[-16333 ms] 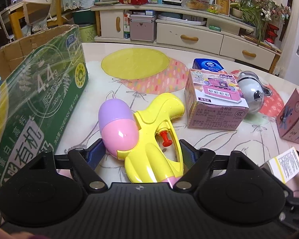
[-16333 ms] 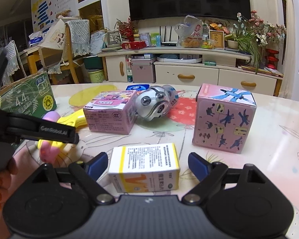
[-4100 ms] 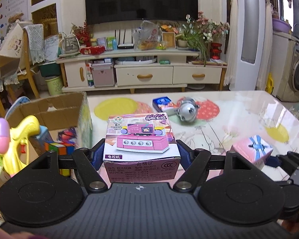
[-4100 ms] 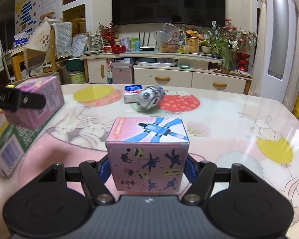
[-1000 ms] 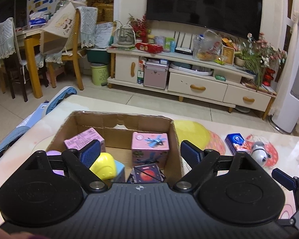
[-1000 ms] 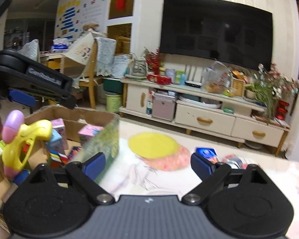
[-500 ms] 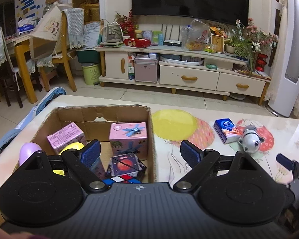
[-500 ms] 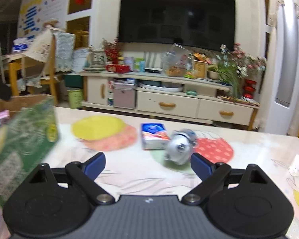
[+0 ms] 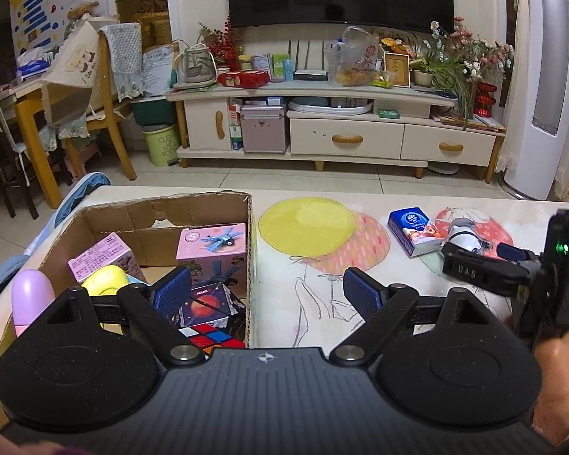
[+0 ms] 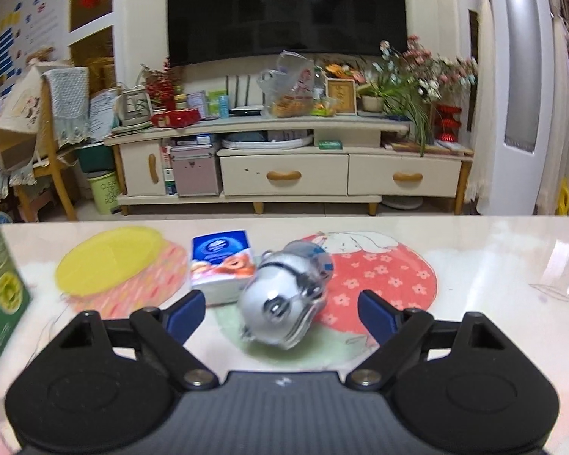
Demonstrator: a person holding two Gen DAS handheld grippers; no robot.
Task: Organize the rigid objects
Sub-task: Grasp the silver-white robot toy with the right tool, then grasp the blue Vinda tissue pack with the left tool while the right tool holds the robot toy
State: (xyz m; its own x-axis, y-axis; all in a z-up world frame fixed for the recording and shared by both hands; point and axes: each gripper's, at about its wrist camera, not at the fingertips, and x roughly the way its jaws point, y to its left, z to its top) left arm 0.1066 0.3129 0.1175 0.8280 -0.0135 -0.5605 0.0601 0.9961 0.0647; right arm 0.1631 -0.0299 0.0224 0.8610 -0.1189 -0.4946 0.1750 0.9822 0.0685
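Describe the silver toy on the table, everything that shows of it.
The silver toy is rounded and shiny, plastic by its look, with dark lines, a round eye-like part and a blue patch at its far end. It lies on its side on the table, over a red flowered print. The blue tissue pack lies right beside it; contact is unclear. The right gripper, jaws closing, frames it without touching.

Silver toy (image 10: 284,303) beside blue packet (image 10: 222,261)
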